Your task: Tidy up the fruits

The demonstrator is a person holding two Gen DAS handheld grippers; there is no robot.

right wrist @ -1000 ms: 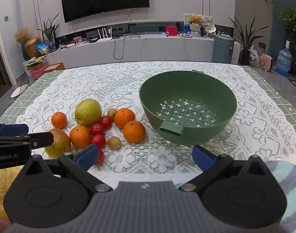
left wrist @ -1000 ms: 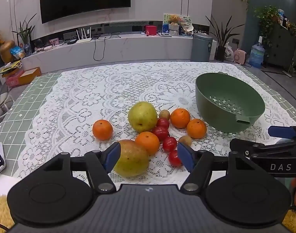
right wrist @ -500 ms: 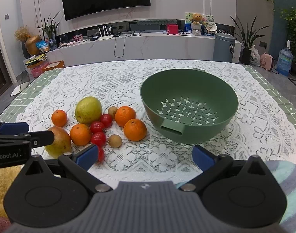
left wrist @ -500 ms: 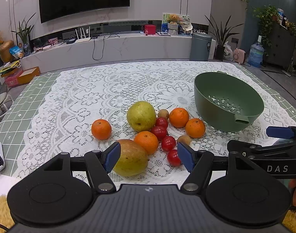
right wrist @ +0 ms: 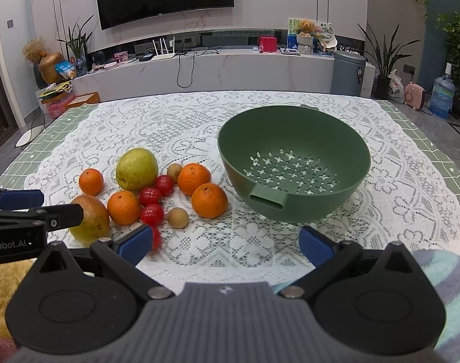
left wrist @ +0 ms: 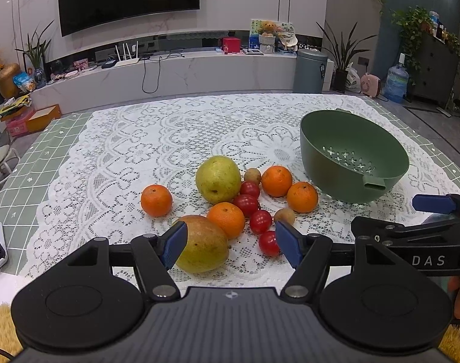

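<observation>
Fruits [left wrist: 230, 205] lie in a bunch just left of the green bowl [right wrist: 293, 163] on the bench [right wrist: 184, 127], round and likely to roll, so hold each around its middle, with both the left hand-held gripper [left wrist: 230, 239] and right hand-held gripper [right wrist: 224, 239] wide apart, empty, and open cloth nearby.

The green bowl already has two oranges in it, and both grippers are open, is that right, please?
Not quite: the bowl is empty in the right wrist view; all four oranges lie on the lace cloth. The left gripper and right gripper are open.
</observation>
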